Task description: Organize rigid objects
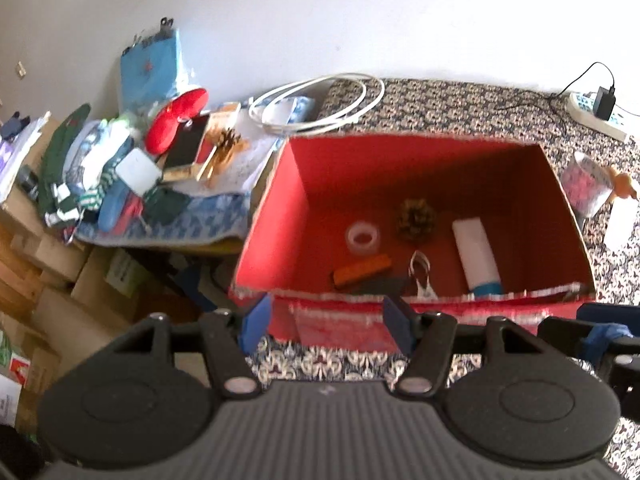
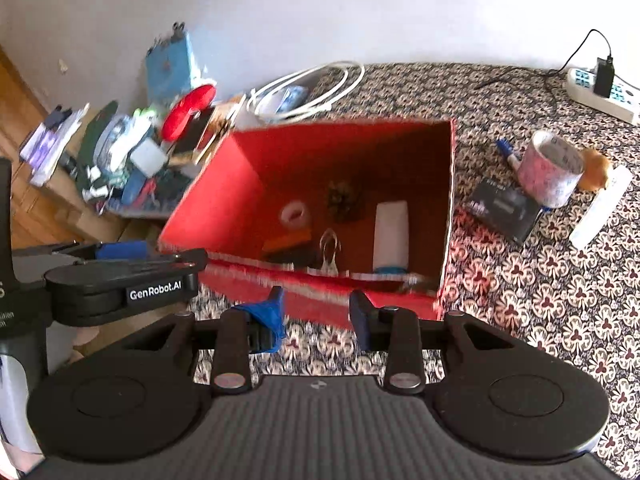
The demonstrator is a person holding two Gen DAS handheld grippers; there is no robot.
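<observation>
A red open box (image 1: 288, 200) (image 2: 224, 184) stands on the patterned cloth. Inside lie a clear tape roll (image 1: 363, 239) (image 2: 295, 213), a pine cone (image 1: 415, 220) (image 2: 344, 200), a white tube with a blue cap (image 1: 477, 254) (image 2: 391, 236), an orange bar (image 1: 362, 270) (image 2: 287, 240) and a binder clip (image 1: 419, 276) (image 2: 329, 254). My left gripper (image 1: 326, 322) is open and empty before the box's near wall. My right gripper (image 2: 318, 318) is open and empty, also at the near wall. The left gripper (image 2: 120, 276) shows in the right wrist view.
Right of the box lie a pink tape roll (image 2: 550, 168) (image 1: 582, 188), a black box (image 2: 504, 210), a blue marker (image 2: 506, 154), a white stick (image 2: 600, 208) and a power strip (image 2: 604, 94). A white cable coil (image 1: 316, 100) lies behind. A cluttered pile (image 1: 132, 160) sits left.
</observation>
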